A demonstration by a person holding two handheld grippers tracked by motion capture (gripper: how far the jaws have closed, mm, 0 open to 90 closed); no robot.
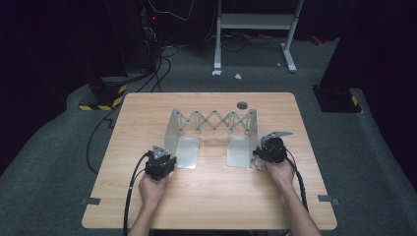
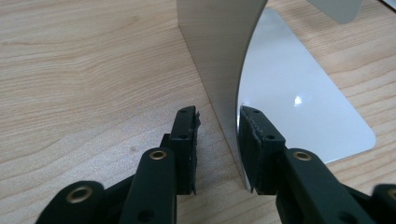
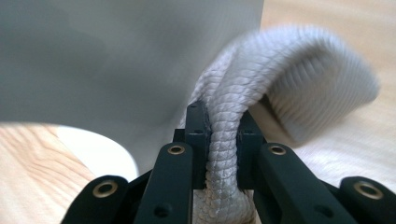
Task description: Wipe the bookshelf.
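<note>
A metal folding rack (image 1: 214,120) with scissor links stands mid-table, an upright plate and a flat foot at each end. My left gripper (image 1: 167,157) is at its left end. In the left gripper view the jaws (image 2: 218,114) straddle the edge of the left upright plate (image 2: 219,60). The right pad (image 2: 254,135) lies against the plate and the left pad stands apart from it. My right gripper (image 1: 261,151) is at the rack's right end. There it (image 3: 223,112) is shut on a white braided rope (image 3: 280,60), which arches over beside the right upright plate (image 3: 116,56).
The left foot plate (image 2: 299,93) lies flat on the wooden table (image 1: 147,113). A round hole (image 1: 241,104) sits near the table's far edge. Beyond the table are floor cables (image 1: 157,73) and a white stand (image 1: 255,22).
</note>
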